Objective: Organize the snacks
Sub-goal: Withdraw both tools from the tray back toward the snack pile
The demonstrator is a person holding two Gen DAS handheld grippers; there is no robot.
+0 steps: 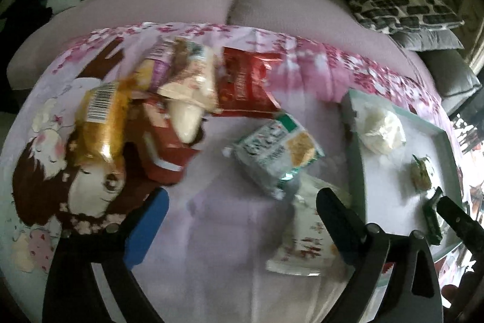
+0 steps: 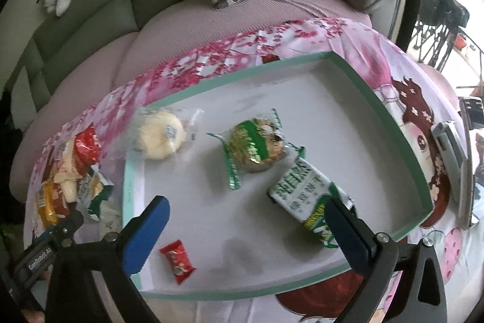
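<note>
1. four snacks already lie inside the tray (image 2: 390, 123): a pale bun (image 2: 160, 138) at about ten o'clock of its floor, a green-wrapped cake (image 2: 257, 147) near the middle, a green and white packet (image 2: 305, 196) toward four o'clock, and a small red candy (image 2: 178, 261) at seven o'clock.
2. the rest sit in a heap on the printed cloth (image 1: 211, 232), left of the tray: a golden bag (image 1: 99, 123), a red box (image 1: 163, 144), a cream pouch (image 1: 187, 90) and a red pouch (image 1: 242, 84), overlapping one another.
3. the left gripper (image 1: 242, 220) hovers with jaws spread wide and nothing between them; a grey-green cracker packet (image 1: 275, 153) lies at its twelve o'clock, apart from the heap, and a white sachet (image 1: 305, 232) lies just beside its right finger.
4. the right gripper (image 2: 248, 223) is likewise spread and empty, above the tray floor, with the green and white packet touching or just beside its right finger.
5. my judgement: take the cracker packet next, since it lies free. close across its narrow width, lift clear of the tray rim, and set it at twelve to two o'clock of the tray, where bare floor shows.
6. the view is blurred, so settle before closing.
</note>
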